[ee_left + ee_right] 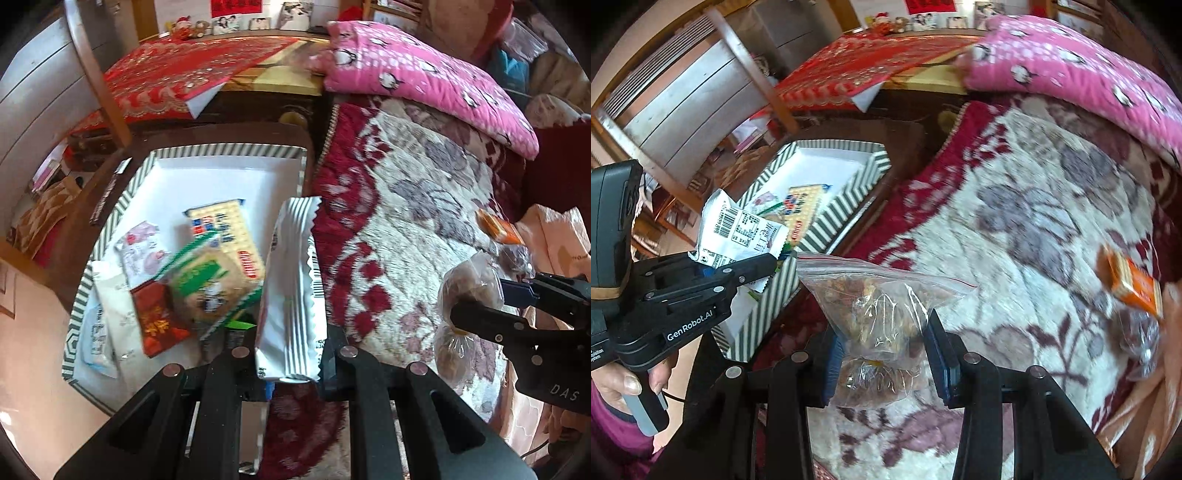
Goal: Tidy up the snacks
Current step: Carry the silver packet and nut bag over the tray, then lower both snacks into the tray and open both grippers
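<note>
My left gripper (288, 354) is shut on a white snack packet (291, 288) and holds it over the right edge of the green-striped box (110, 218); the packet also shows in the right wrist view (738, 232). The box holds several snack packs, among them a yellow cracker pack (229, 236) and a red packet (157, 317). My right gripper (882, 350) is shut on a clear zip bag of brown snacks (879, 306) above the floral blanket (1015, 229). An orange pack (1134, 284) lies on the blanket at the right.
The striped box (846, 210) sits on a dark wooden stool beside the bed. A pink pillow (424, 77) lies at the blanket's far end. A red embroidered cloth (177, 74) covers furniture behind. A wooden chair back (96, 74) stands at the left.
</note>
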